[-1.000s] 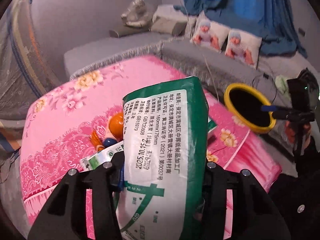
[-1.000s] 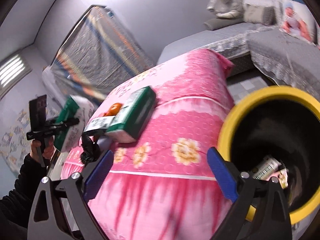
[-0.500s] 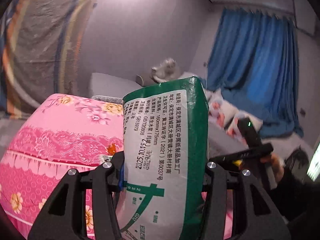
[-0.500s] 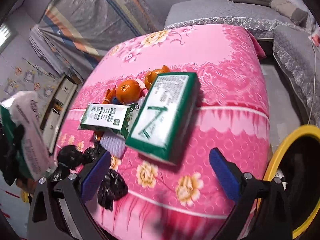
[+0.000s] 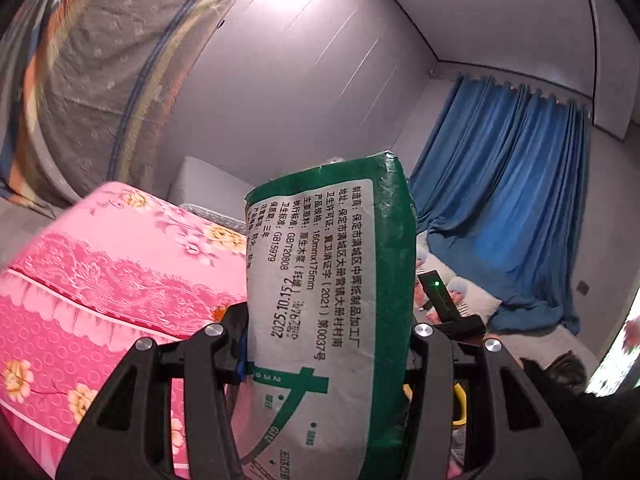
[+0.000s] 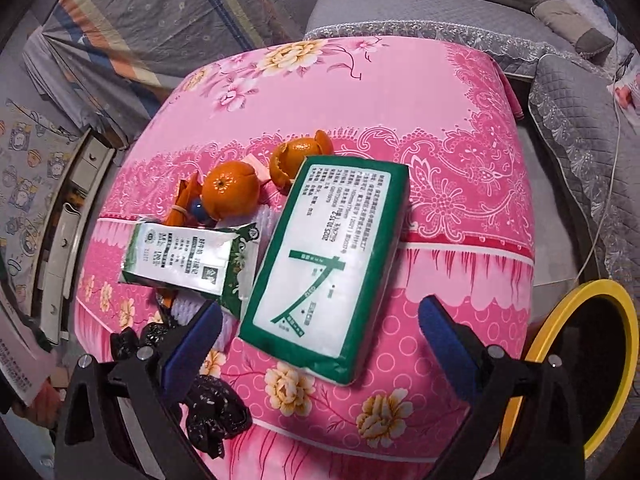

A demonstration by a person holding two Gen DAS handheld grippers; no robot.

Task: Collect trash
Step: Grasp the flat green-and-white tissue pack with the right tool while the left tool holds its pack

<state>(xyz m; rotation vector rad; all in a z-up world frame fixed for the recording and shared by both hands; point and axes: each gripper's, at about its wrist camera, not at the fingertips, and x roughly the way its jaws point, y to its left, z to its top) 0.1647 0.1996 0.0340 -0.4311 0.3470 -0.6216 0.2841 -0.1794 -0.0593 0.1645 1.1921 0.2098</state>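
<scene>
My left gripper (image 5: 326,332) is shut on a green-and-white tissue pack (image 5: 332,280), held upright and filling the middle of the left wrist view. My right gripper (image 6: 316,320) stands open, blue pads wide apart, pointing down over the pink flowered table (image 6: 440,92). Below it lies a second green-and-white tissue pack (image 6: 332,264). To its left are a smaller green-and-white packet (image 6: 188,256), an orange (image 6: 230,190), a part-peeled orange (image 6: 300,156) and crumpled black bags (image 6: 212,404). The yellow-rimmed bin (image 6: 624,320) stands to the right of the table.
Grey quilted sofa (image 6: 572,120) lies behind and right of the table, with cushions on it. A blue curtain (image 5: 500,200) hangs at the right of the left wrist view. A draped cover (image 6: 160,8) and a cabinet (image 6: 68,216) stand left of the table.
The left gripper rolled and swung from the tabletop toward the wall and curtain, still holding its pack. The right gripper moved from over the bin to above the pack on the table.
</scene>
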